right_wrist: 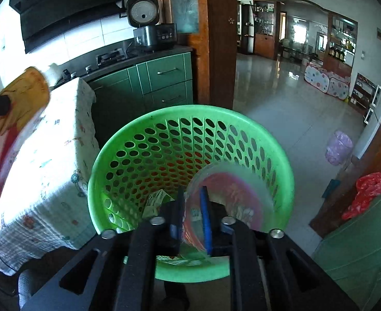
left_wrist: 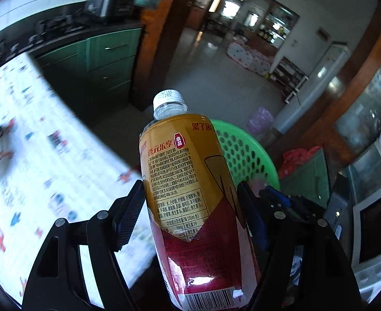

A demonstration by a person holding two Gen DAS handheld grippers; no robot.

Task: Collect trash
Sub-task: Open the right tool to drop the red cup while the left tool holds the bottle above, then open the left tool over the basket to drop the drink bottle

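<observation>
A drink bottle (left_wrist: pixel 190 168) with a yellow and red label and a white cap sits upright between the pads of my left gripper (left_wrist: pixel 190 189), which is shut on its body. In the right wrist view the same bottle (right_wrist: pixel 22 96) hangs at the far left above the table. A green perforated basket (right_wrist: pixel 190 111) stands on the floor right below my right gripper (right_wrist: pixel 192 191). Its jaws stand slightly apart around the thin rim of a clear plastic cup (right_wrist: pixel 232 189), which is blurred and tilts into the basket. A small carton (right_wrist: pixel 155 202) lies inside. Behind the bottle shows the basket (left_wrist: pixel 244 155).
A table with a patterned cloth (right_wrist: pixel 48 168) stands left of the basket. Green cabinets (right_wrist: pixel 164 77) and a wooden door frame (right_wrist: pixel 216 51) lie behind. On the floor to the right is a bin with a purple bag (right_wrist: pixel 339 147); a red bag (right_wrist: pixel 369 191) lies on a green cabinet.
</observation>
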